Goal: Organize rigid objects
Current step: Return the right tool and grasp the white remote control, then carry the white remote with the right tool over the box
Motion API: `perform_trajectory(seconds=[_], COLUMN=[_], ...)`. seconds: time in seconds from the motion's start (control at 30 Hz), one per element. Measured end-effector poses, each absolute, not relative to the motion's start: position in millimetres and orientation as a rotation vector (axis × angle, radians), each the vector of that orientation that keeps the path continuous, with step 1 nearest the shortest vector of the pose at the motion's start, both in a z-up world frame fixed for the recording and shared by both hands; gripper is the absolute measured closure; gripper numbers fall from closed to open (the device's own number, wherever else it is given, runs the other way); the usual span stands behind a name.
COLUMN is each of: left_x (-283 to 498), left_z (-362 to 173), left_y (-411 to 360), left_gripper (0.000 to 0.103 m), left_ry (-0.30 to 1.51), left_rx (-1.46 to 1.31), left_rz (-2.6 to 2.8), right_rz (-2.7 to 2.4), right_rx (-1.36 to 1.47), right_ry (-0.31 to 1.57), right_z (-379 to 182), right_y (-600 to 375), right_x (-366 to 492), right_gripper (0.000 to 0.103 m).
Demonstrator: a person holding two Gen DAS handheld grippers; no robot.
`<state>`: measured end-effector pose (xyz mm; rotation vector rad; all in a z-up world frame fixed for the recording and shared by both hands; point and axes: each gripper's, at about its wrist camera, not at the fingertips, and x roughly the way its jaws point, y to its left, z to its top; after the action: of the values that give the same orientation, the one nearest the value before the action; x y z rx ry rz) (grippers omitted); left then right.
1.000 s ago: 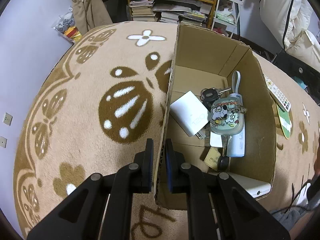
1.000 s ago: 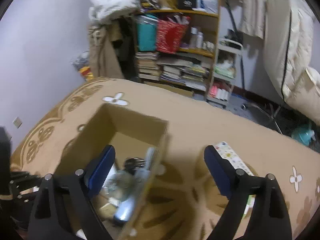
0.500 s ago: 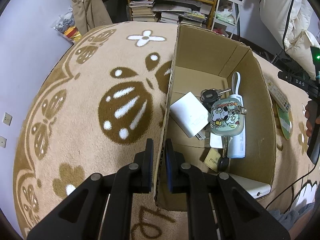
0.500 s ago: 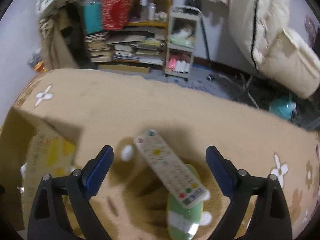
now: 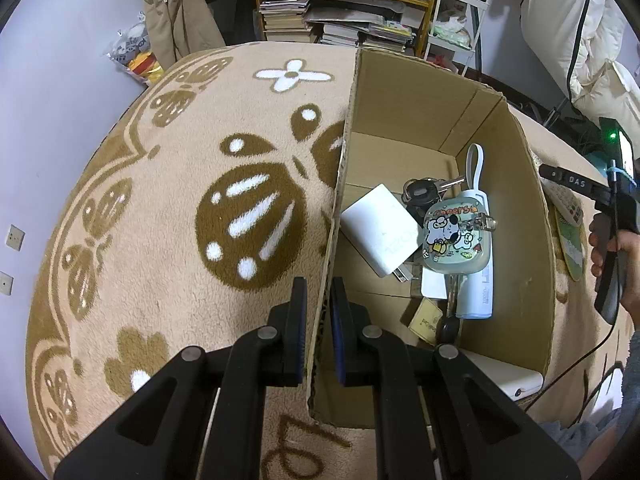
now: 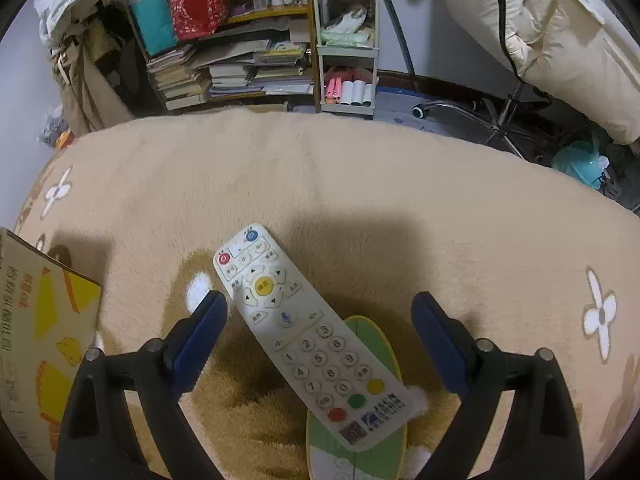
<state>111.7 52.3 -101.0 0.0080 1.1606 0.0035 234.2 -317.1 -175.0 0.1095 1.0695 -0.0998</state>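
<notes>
**Box wall pinched, remote framed between open fingers**

While the left gripper [image 5: 319, 312] sits at the bottom centre of its frame, its two fingers are clamped on the near left wall of the cardboard box [image 5: 520, 208] — one pad outside, one inside, the cardboard squeezed between them. Inside the box, right of centre, lie a white charger [image 5: 380, 236], a bunch of keys [image 5: 424, 192], a cartoon-printed case [image 5: 456, 236] and a white power bank [image 5: 478, 280] partly under the case. At the right edge of that frame a hand [image 5: 616, 256] grips the other tool's handle.

Seen from the right wrist, the right gripper [image 6: 320, 320] stands wide open and holds nothing. Its fingers frame the white remote control [image 6: 308, 336] — lying diagonally on the beige rug [image 6: 360, 184], lower centre, its lower end resting on a green oval item [image 6: 360, 440]. Neither pad touches the remote. A corner of the box shows at the left edge.
</notes>
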Motion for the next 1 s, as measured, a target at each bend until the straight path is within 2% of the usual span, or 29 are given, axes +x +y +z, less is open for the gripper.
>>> perform_trajectory(seconds=[0.03,0.1,0.13,0.2,0.3,0.37,0.4,0.73,1.0], left_x=[111.6,111.9,112.1,112.8,112.9,113.2,113.0,113.5,115.6], left_z=[-100.7,-101.1,-101.9,-102.8,-103.0,-103.8,-103.4,-103.8,-104.9], left_y=[52.5,52.4,52.4,52.2,52.0,51.3,51.5,51.4,53.5], left_gripper=[0.092,0.092,0.092,0.092,0.092,0.091,0.091,0.091,0.092], left_ry=[1.160,1.160,1.160,1.161,1.161,1.161,1.161,1.162,1.171], left_rx=[0.010,0.017,0.020,0.023,0.020,0.023,0.021,0.011,0.005], left_rz=[0.004,0.005,0.006,0.008,0.007,0.007,0.007,0.005,0.004], right_rz=[-0.100,-0.096,-0.084,-0.065,-0.085,-0.091,-0.085,-0.090,-0.041], right_rx=[0.105,0.109,0.133,0.169,0.095,0.049,0.036,-0.003,0.081], right_ry=[1.066,1.059,1.065,1.078,1.064,1.067,1.067,1.045,0.967], right_z=[-176.3,-179.2,-182.9,-189.6,-192.1,-193.8,-193.2,-175.8,-130.4], right_y=[-315.9,-314.3,-314.2,-313.1,-302.3,-296.2,-293.1,-282.8,-263.1], right_x=[235.6,237.6,237.8,237.5,232.4,227.5,224.7,199.9,186.3], right_gripper=[0.005,0.016,0.025,0.028,0.042,0.055,0.058,0.059,0.059])
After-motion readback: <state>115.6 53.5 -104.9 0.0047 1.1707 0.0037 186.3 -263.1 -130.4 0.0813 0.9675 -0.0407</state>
